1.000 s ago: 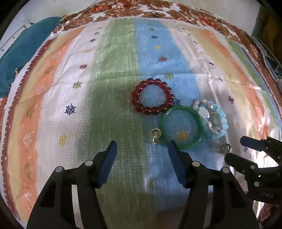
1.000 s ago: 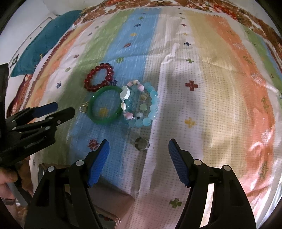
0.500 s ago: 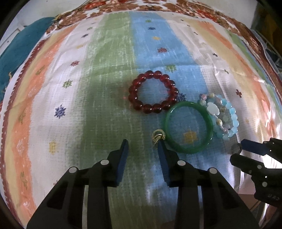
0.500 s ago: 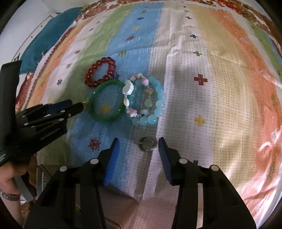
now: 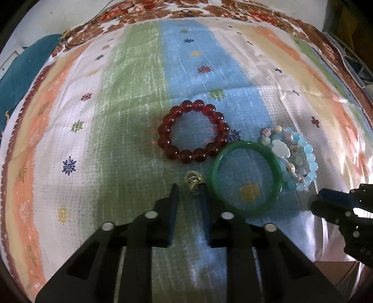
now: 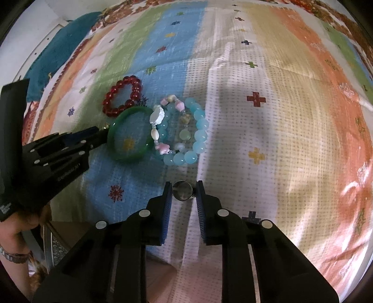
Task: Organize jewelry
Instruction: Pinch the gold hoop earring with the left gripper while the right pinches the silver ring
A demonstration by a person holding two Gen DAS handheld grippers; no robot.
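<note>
A gold ring [image 5: 193, 183] lies on the striped cloth [image 5: 130, 116] between the tips of my left gripper [image 5: 189, 188]. Its jaws are closing; the right pad touches the ring and a small gap remains at the left pad. My right gripper [image 6: 184, 186] straddles a silver ring [image 6: 183, 191], jaws closing, pads almost on it. Just beyond lie a red bead bracelet [image 5: 199, 103], a green bangle [image 5: 215, 177], a pale blue bead bracelet [image 6: 200, 135] and a pastel bracelet with a white shell [image 6: 157, 117]. The left gripper [image 6: 102, 134] also shows in the right wrist view.
A teal cloth [image 5: 14, 77] lies off the far left edge of the striped cloth. A floral border [image 5: 233, 11] runs along the far side. A person's hand [image 6: 14, 226] holds the left gripper. The right gripper [image 5: 314, 202] sits close beside the blue bracelet.
Both pairs of jaws have narrowed from wide to almost shut. The left gripper came down and right so the gold ring sits between its tips; the right gripper closed in around the silver ring.
</note>
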